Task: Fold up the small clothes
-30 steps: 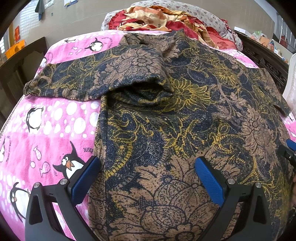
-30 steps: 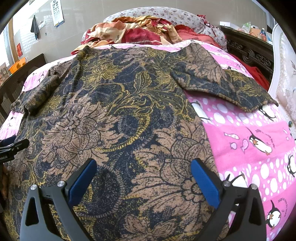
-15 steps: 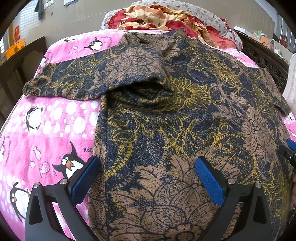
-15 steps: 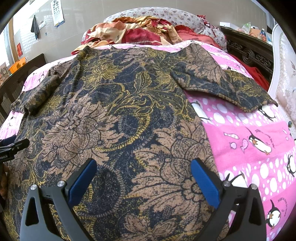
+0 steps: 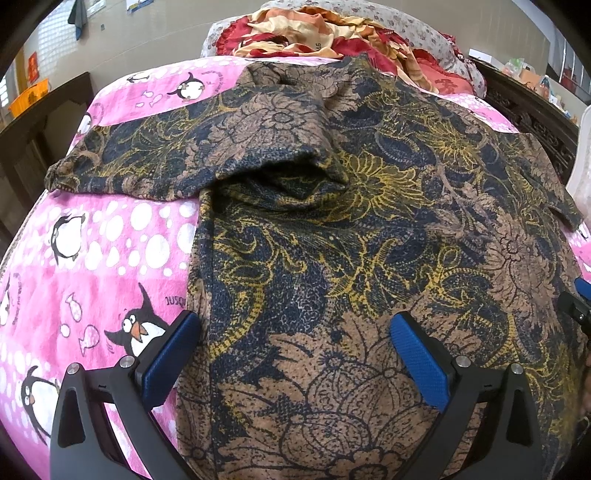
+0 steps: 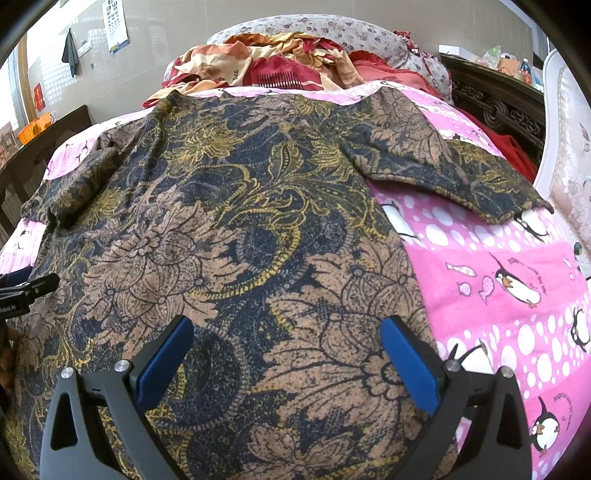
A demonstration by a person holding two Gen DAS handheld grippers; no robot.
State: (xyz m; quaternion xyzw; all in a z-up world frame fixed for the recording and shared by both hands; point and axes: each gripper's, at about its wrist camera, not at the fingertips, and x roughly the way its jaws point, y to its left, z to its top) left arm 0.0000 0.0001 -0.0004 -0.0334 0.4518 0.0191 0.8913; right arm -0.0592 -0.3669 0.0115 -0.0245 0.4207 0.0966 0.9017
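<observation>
A brown, navy and yellow floral shirt [image 5: 369, 236] lies spread on a pink penguin blanket [image 5: 92, 258]; it also shows in the right wrist view [image 6: 240, 240]. Its left sleeve [image 5: 155, 158] stretches out leftward, with a raised fold at the armpit. Its right sleeve [image 6: 454, 173] lies flat to the right. My left gripper [image 5: 293, 350] is open and empty, low over the shirt's left hem area. My right gripper [image 6: 286, 354] is open and empty over the right hem area. Each gripper's tip shows at the edge of the other view.
A pile of red and cream bedding [image 6: 280, 66] and a floral pillow [image 6: 332, 29] lie at the head of the bed. A dark carved bed frame [image 6: 495, 107] runs along the right. Dark furniture [image 5: 40, 125] stands on the left.
</observation>
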